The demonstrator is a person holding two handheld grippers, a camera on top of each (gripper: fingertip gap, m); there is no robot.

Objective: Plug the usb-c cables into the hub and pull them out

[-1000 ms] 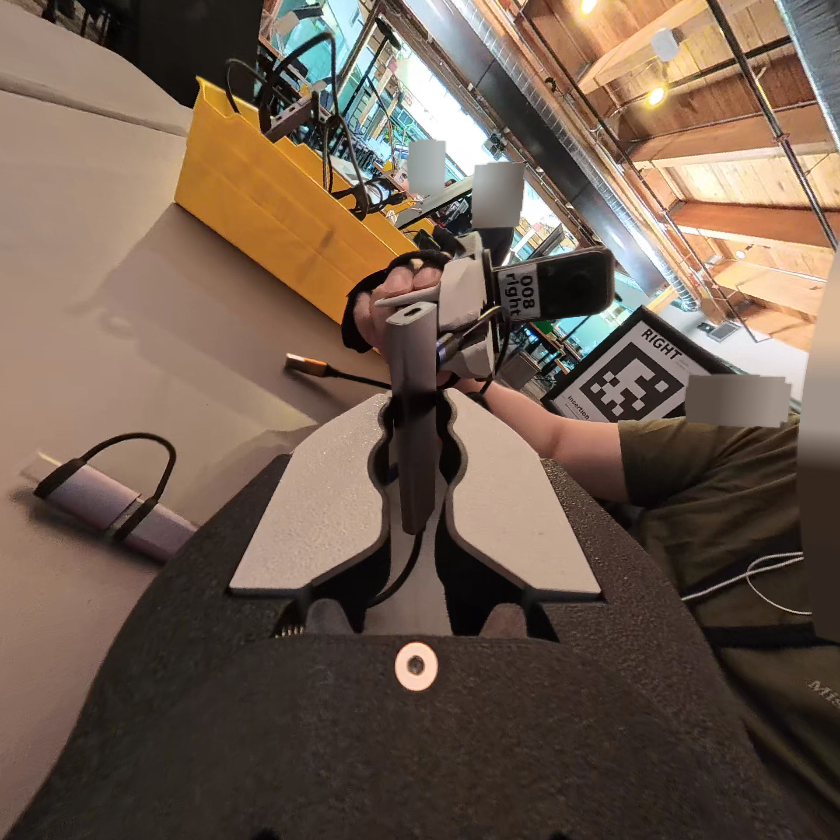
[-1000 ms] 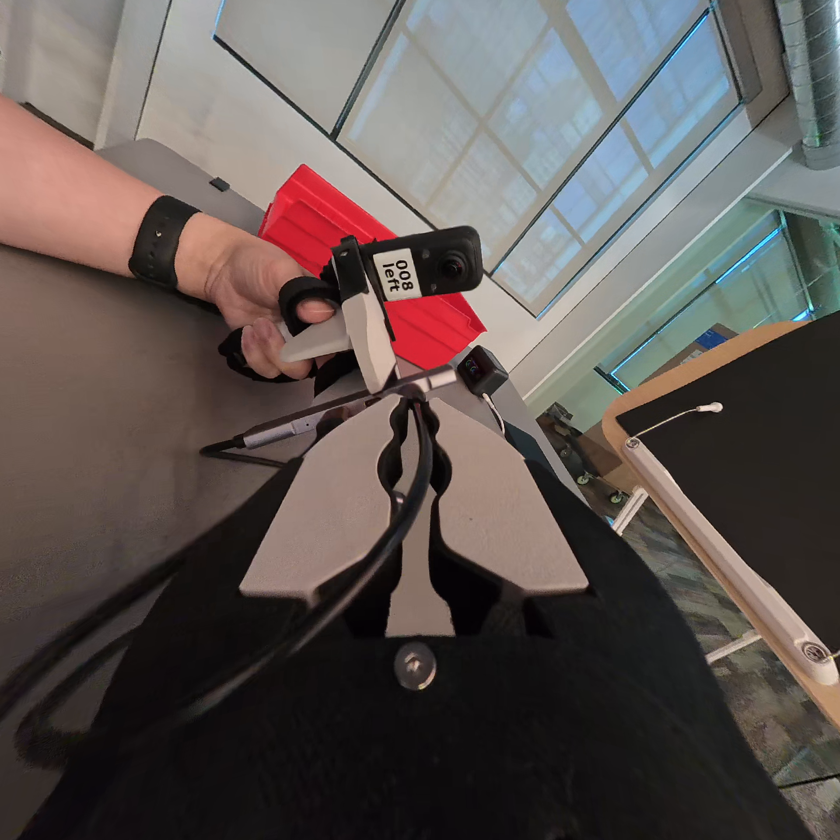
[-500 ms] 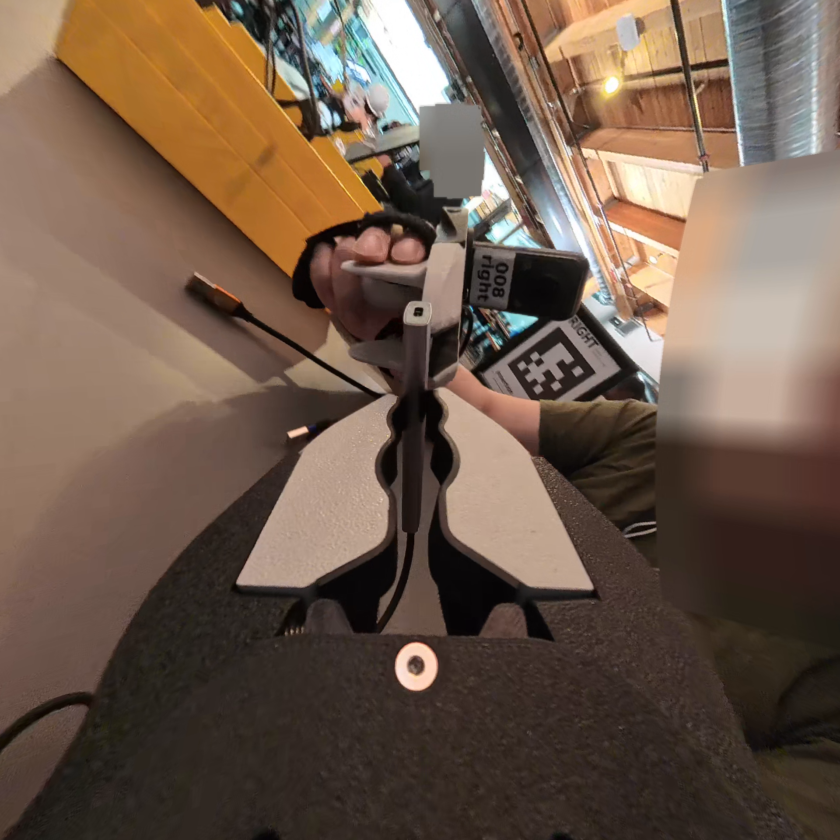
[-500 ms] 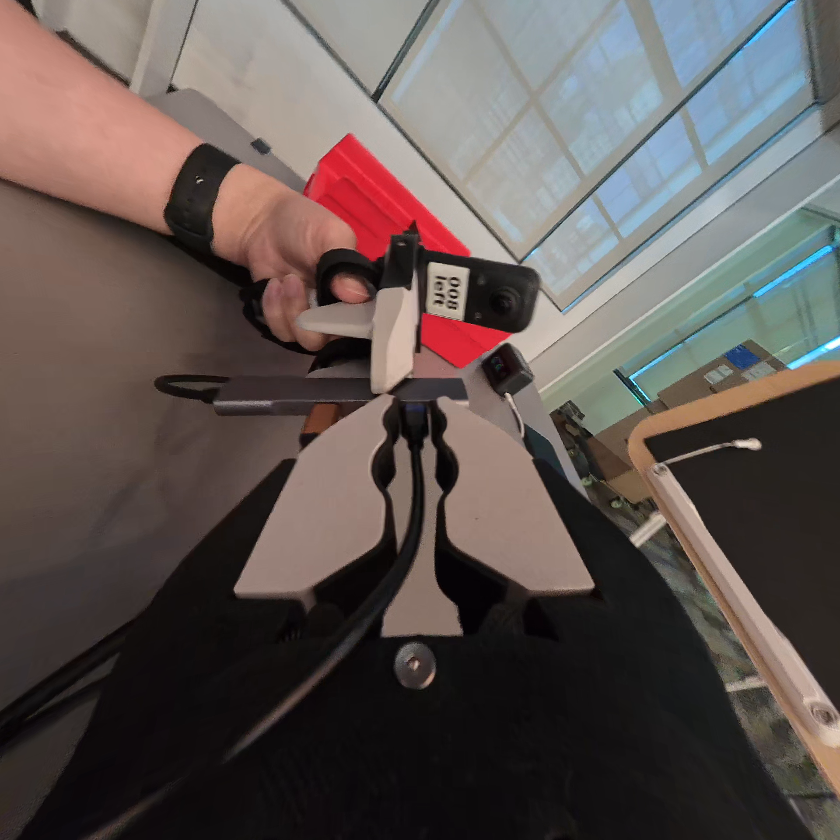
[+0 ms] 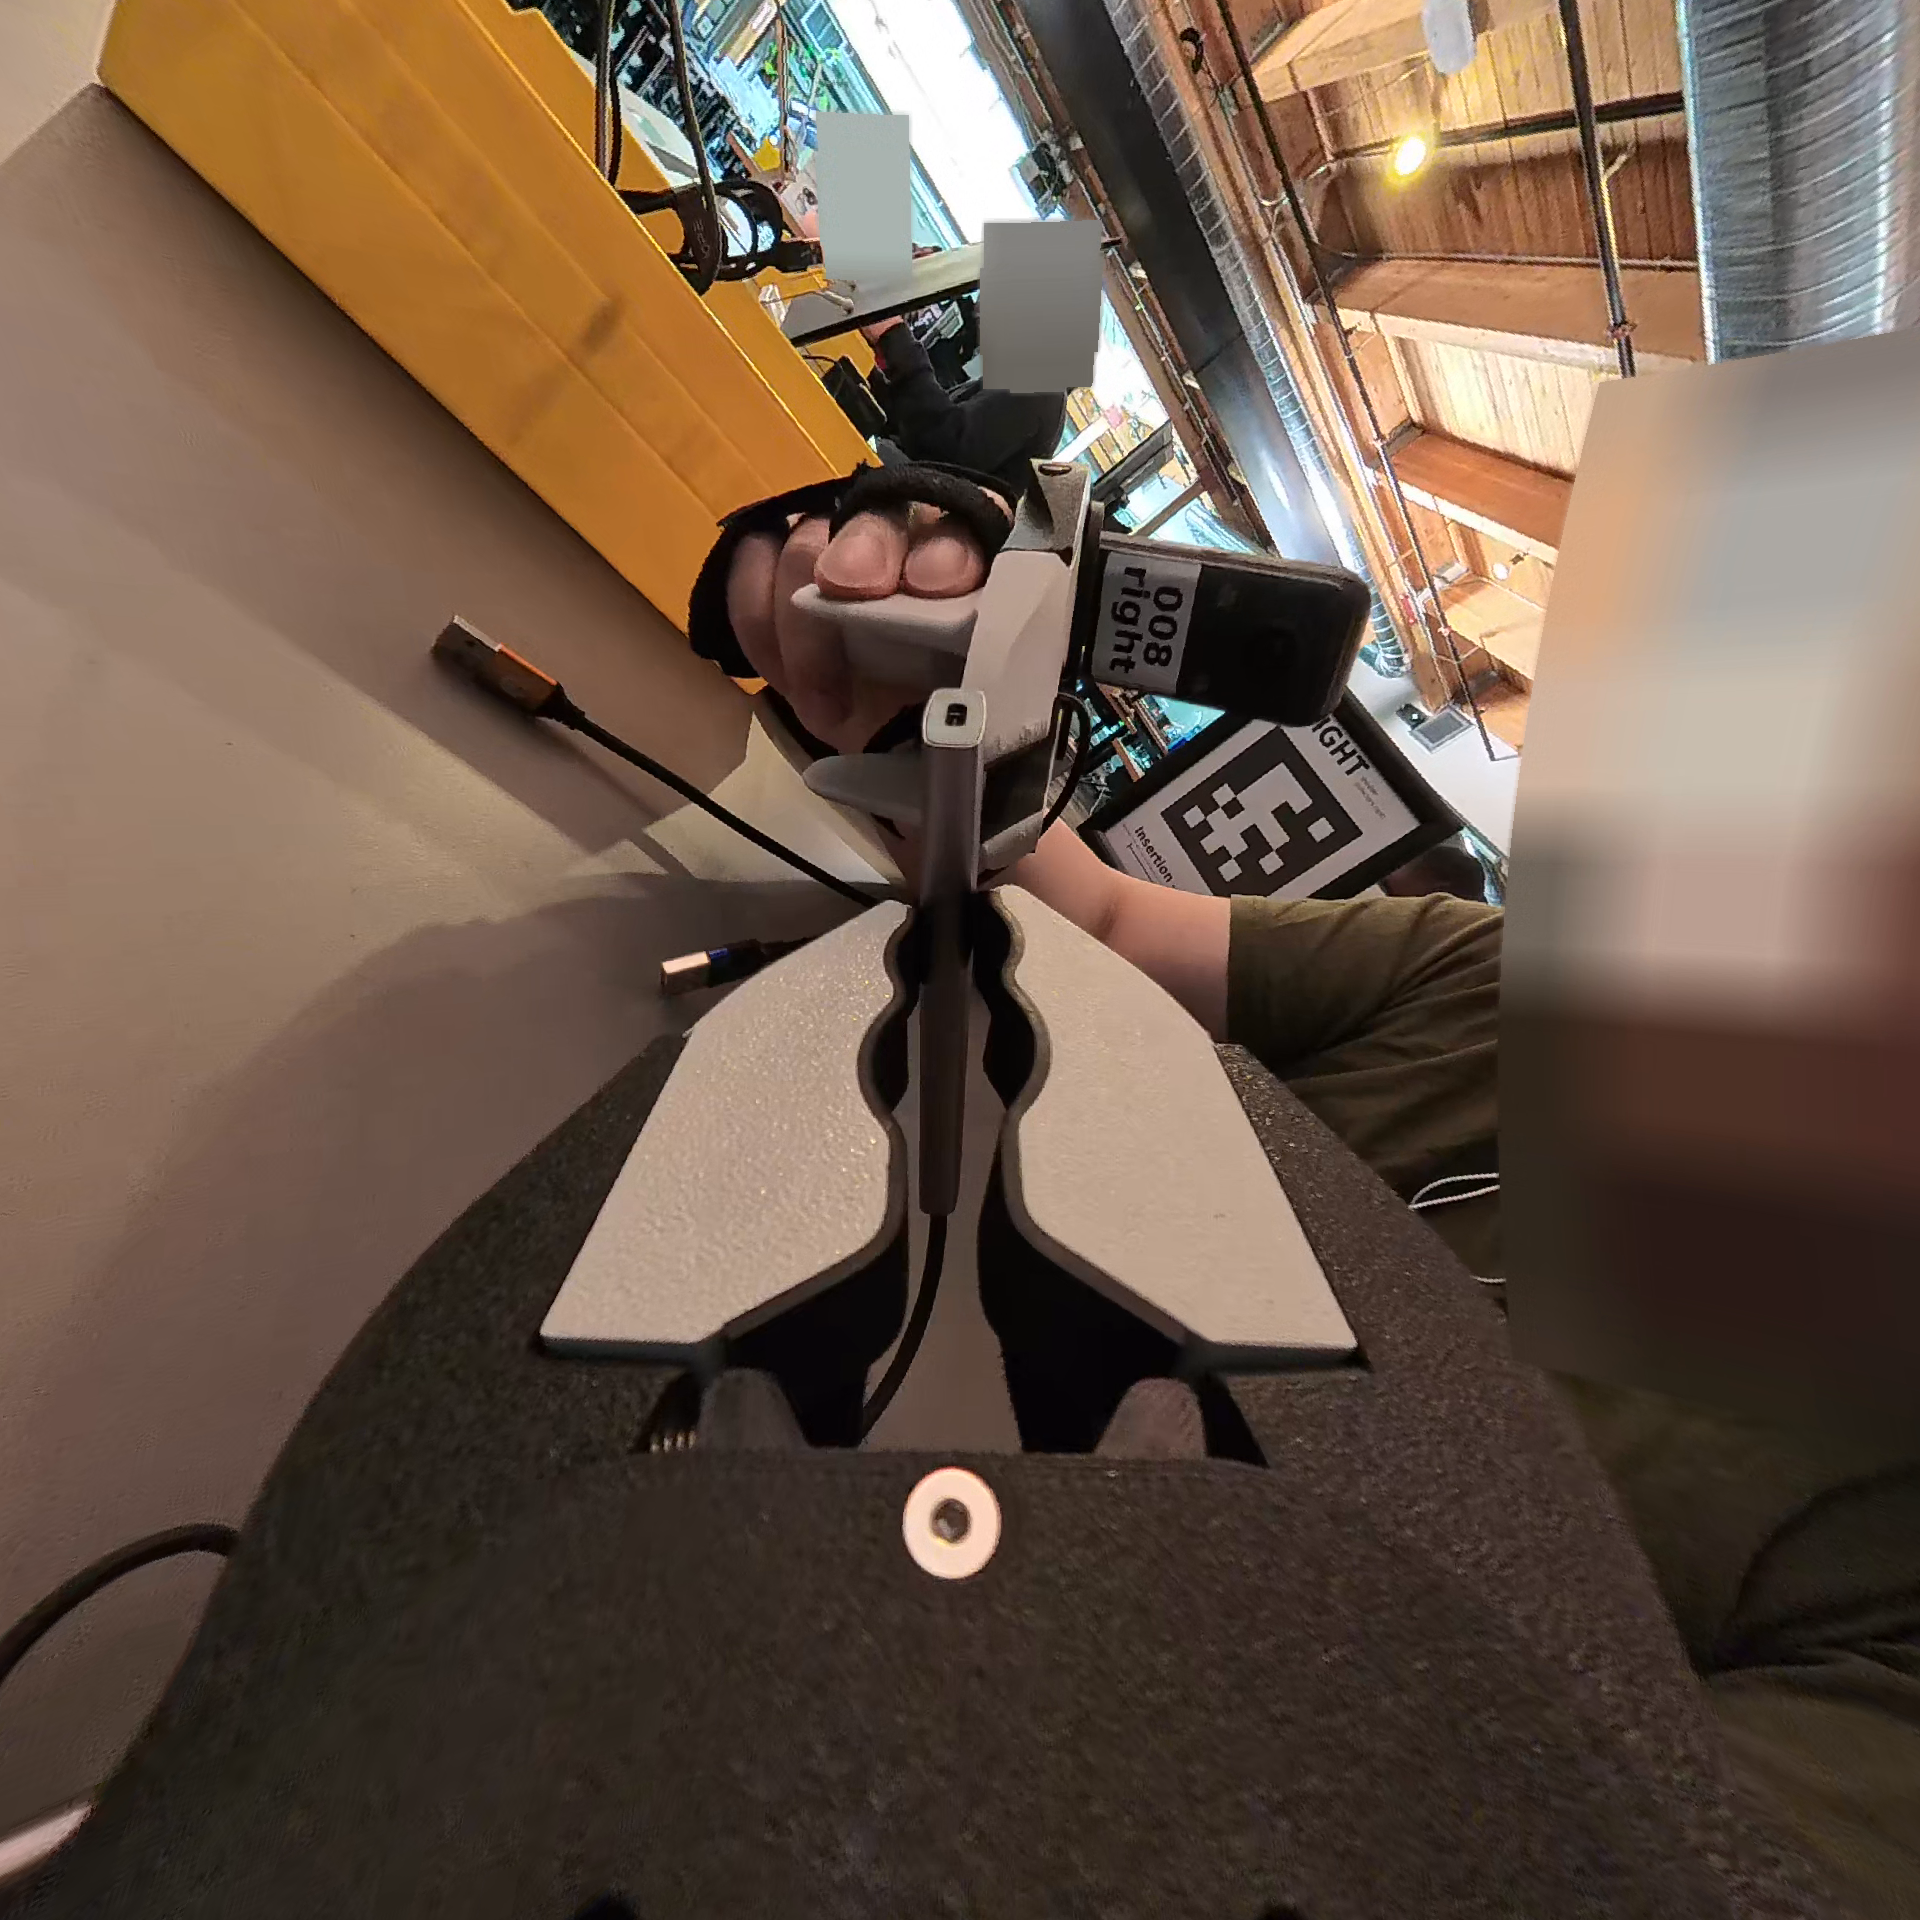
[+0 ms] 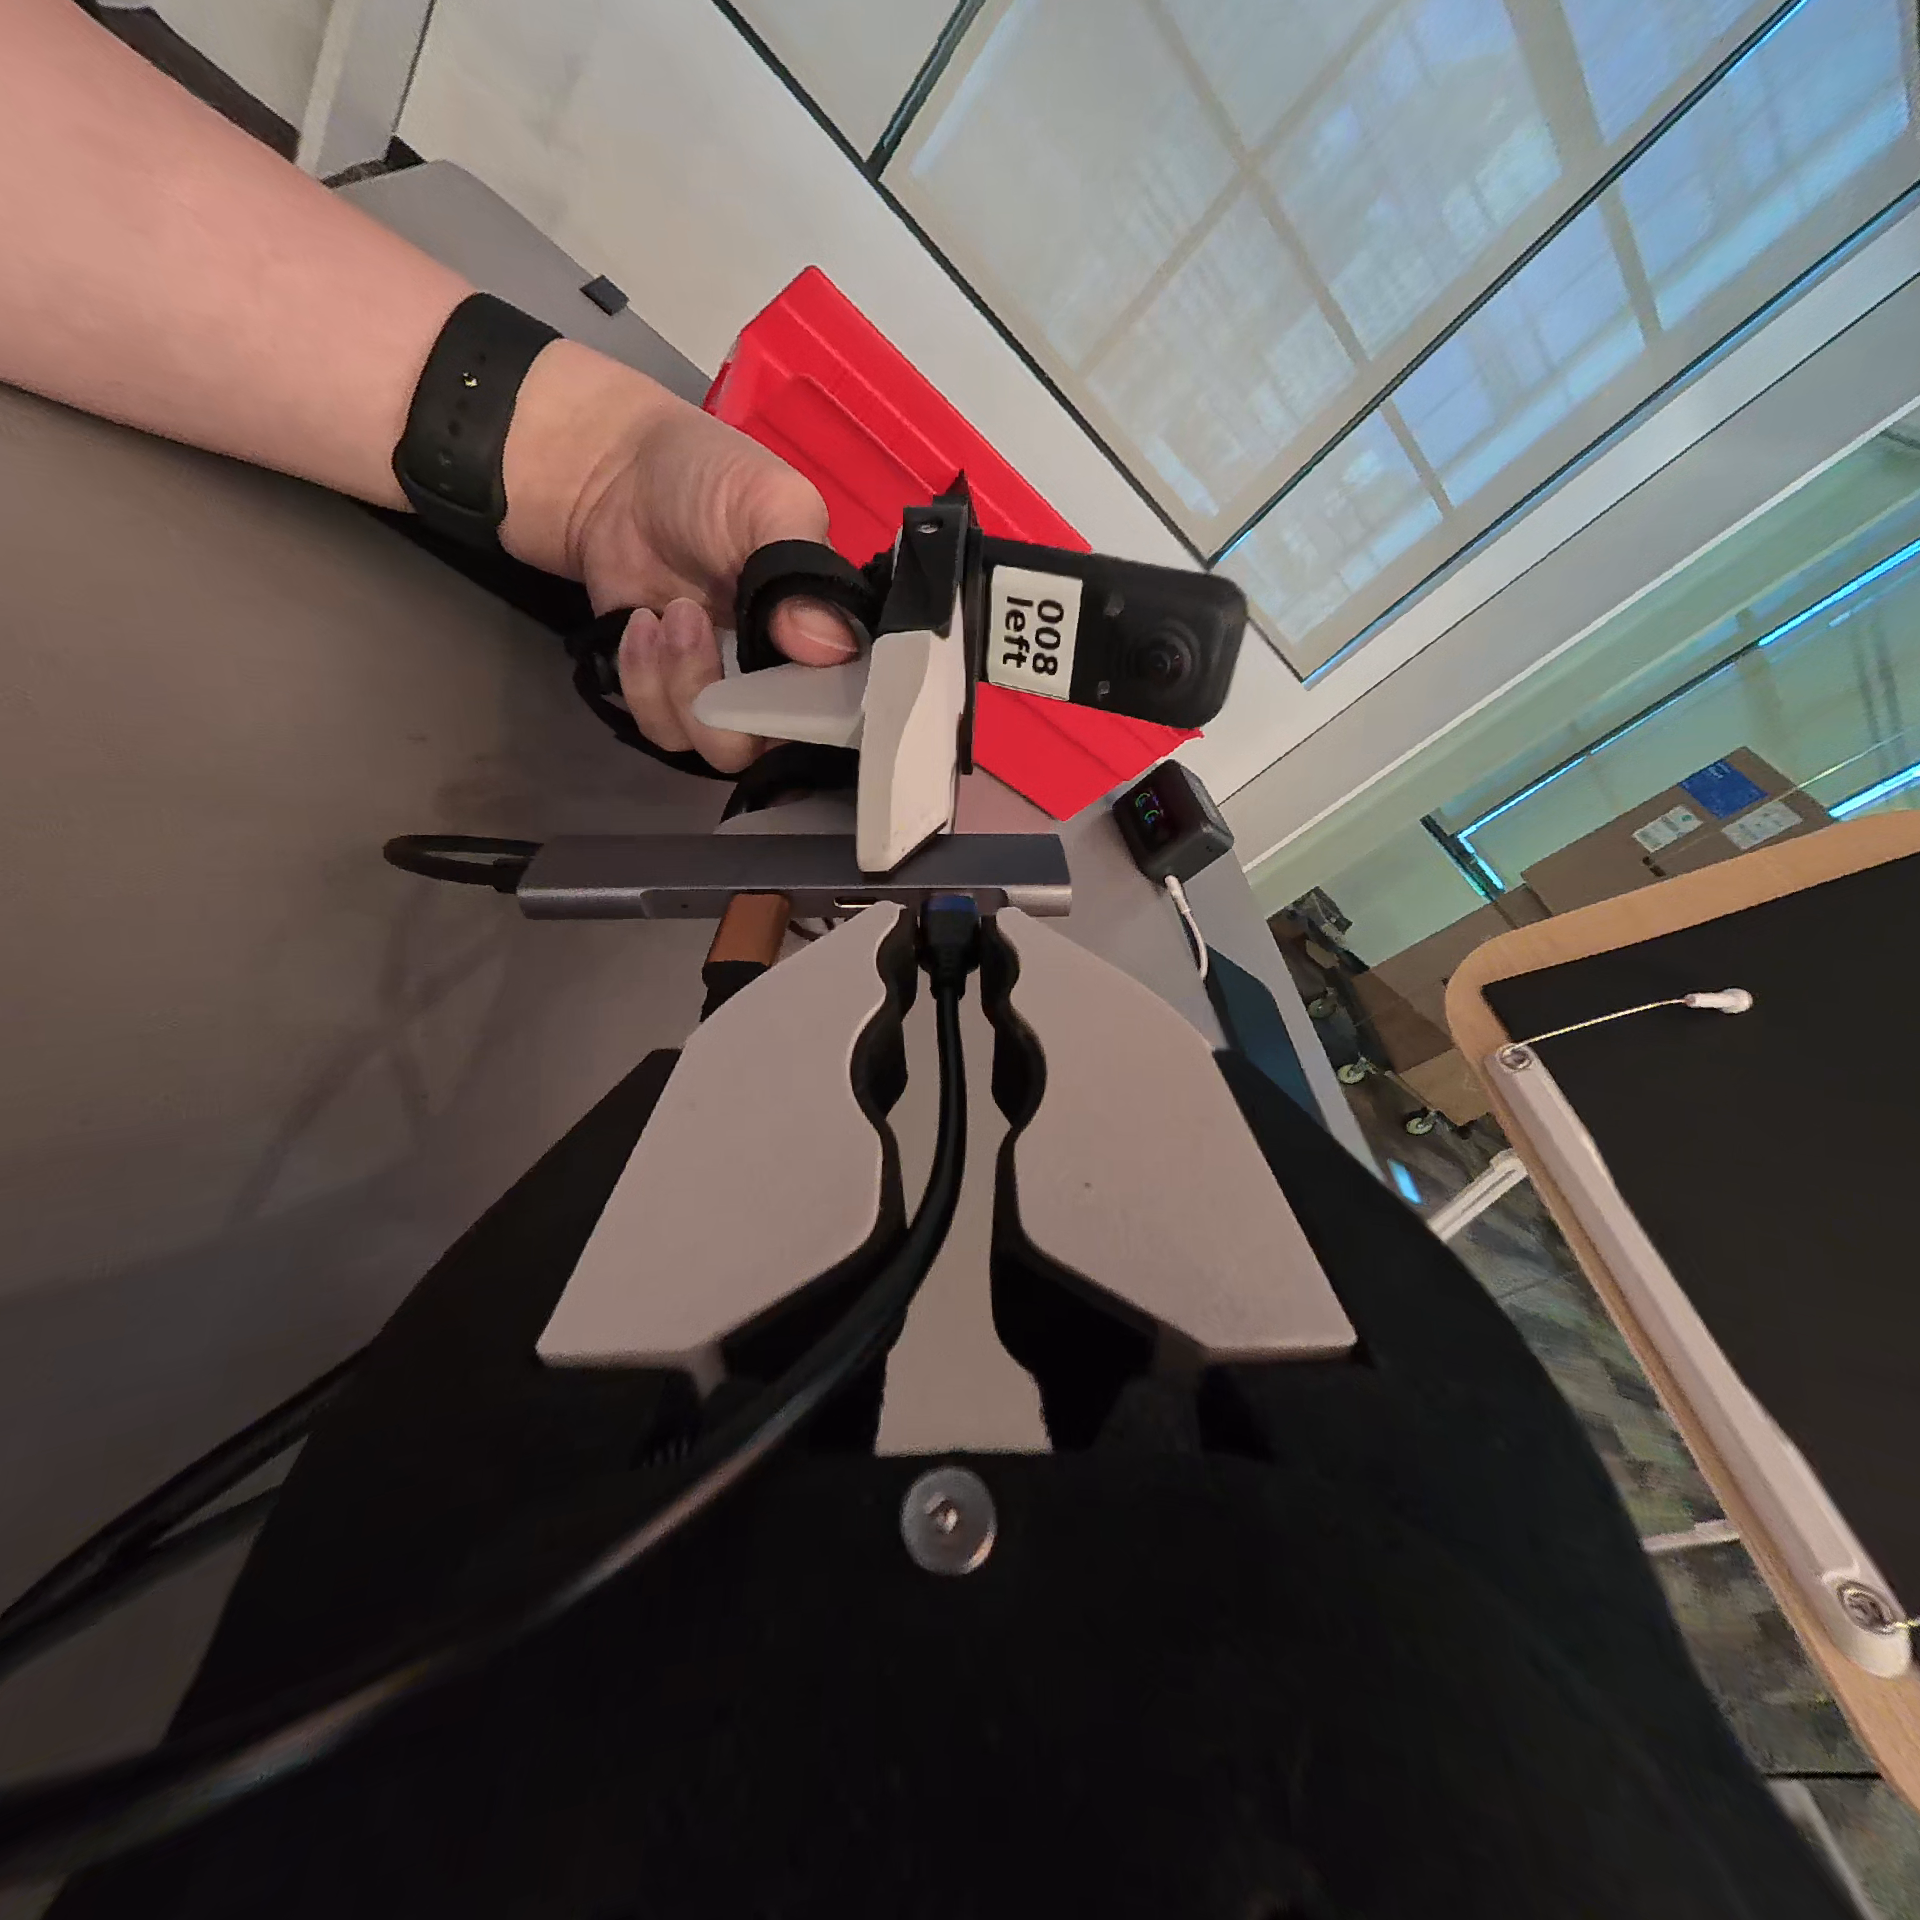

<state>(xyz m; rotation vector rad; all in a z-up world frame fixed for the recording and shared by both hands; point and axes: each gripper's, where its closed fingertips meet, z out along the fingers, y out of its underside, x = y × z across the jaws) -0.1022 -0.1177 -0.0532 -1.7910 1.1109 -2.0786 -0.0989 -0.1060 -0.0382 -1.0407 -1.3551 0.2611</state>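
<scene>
The left gripper was clamped on the grey hub, holding it in the air above the table, while the right gripper was clenched on the black usb-c cable, its blue-collared plug seated at a port on the hub's near edge. An orange plug sat in the hub further along that edge. If the right gripper pushed or pulled off the port's axis, the plug could likely bind or lever the hub askew in its narrow grip.
</scene>
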